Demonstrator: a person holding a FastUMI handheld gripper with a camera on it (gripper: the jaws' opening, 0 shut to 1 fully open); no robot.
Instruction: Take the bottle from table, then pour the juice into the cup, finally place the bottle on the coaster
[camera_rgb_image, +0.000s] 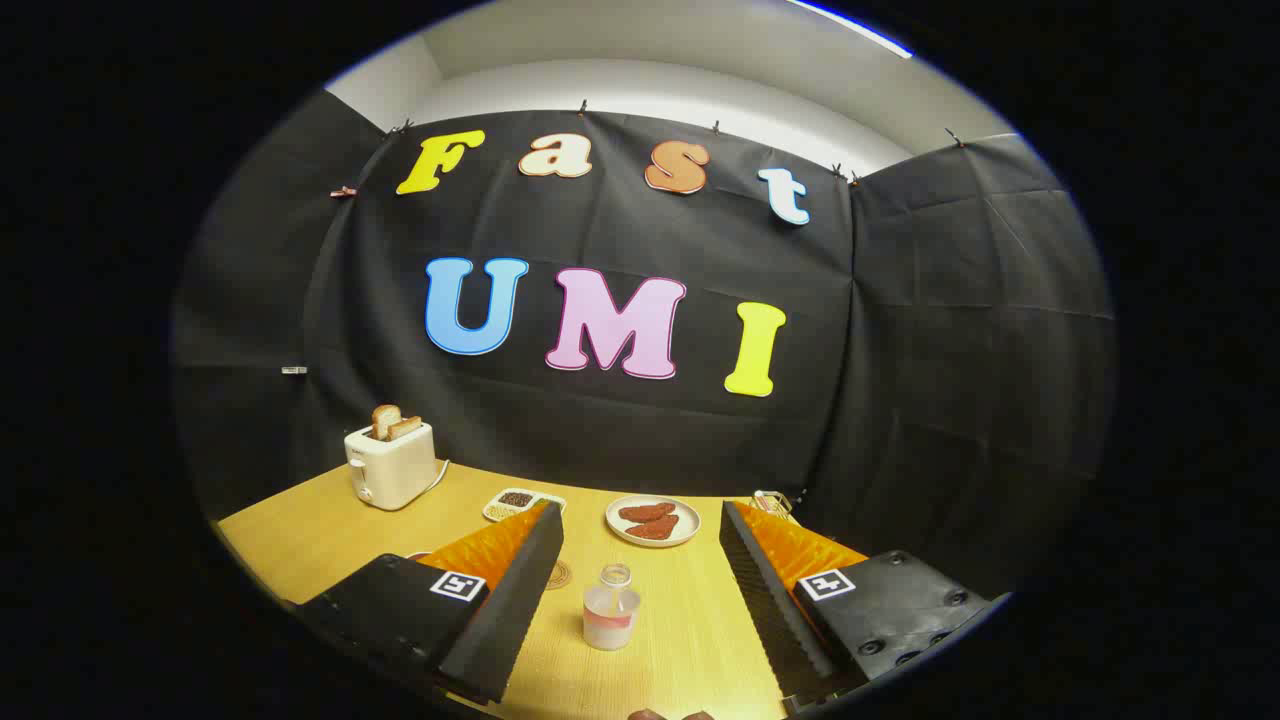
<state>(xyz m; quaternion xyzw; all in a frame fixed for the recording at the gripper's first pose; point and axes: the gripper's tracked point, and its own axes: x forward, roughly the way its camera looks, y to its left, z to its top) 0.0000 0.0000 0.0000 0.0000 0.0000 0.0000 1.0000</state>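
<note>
The gripper (640, 560) is held wide open, nothing gripped — the bottle (611, 606) stands upright on the table (300, 540) between the fingers, touching neither. Beyond the bottle lies a plate (653, 521); a coaster (557, 574) sits just left — a toaster (391, 465) farther back.

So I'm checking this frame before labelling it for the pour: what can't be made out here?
- Coaster, gripper view: the left finger of the open gripper covers most of it.
- Cup: cannot be identified.
- Bottle between the fingers: too small to tell its fill level.
- Small tray beyond the left finger: partly hidden, contents too small.
- Metal object beyond the right finger: mostly hidden.
</note>
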